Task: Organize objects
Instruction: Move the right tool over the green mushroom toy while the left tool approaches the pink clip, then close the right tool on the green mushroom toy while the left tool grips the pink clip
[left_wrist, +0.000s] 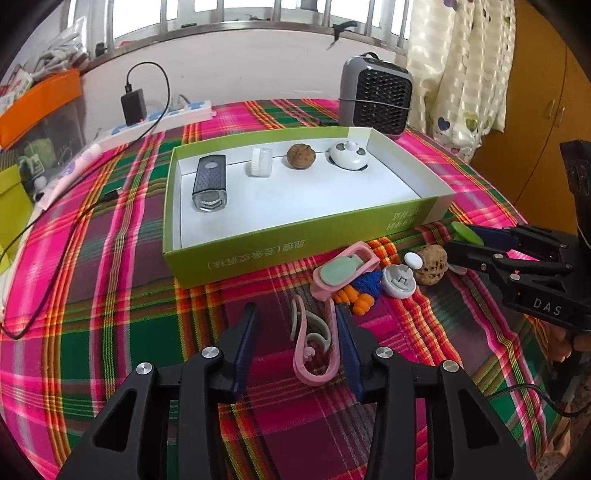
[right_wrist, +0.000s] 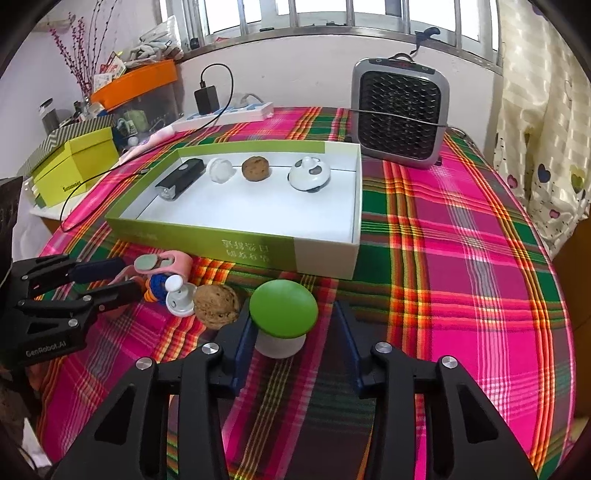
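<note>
Green and white, the box (left_wrist: 295, 236) sits in the middle of the bright checked cloth (left_wrist: 110, 295). It is there to hold the tidy things. Four are already lined up along its far wall: a black light (left_wrist: 209, 182), a white cap (left_wrist: 259, 162), a brown nut (left_wrist: 301, 156) and a white round toy (left_wrist: 349, 155). They stand in a row with gaps, so there is room for more in front.

The things not yet put away lie in a little heap on the cloth, just near the box's front wall. There is a pink clip (left_wrist: 345, 271), a blue and orange knit toy (left_wrist: 364, 291), a grey button (left_wrist: 399, 282) and a second nut (left_wrist: 430, 265).

The left gripper (left_wrist: 295, 343) points down at a pink hook (left_wrist: 316, 347). The hook lies between the jaws, close by the right one. The jaws are part open and I cannot tell if they press it yet. I think this is the next thing to pick up.

The right gripper (right_wrist: 291, 332) is around a green mushroom (right_wrist: 283, 308). Its left finger (right_wrist: 242, 343) touches the mushroom, but the right finger is apart from it, so the jaws are open and not holding. The mushroom stands upright on the cloth, just right of the second nut.
</note>
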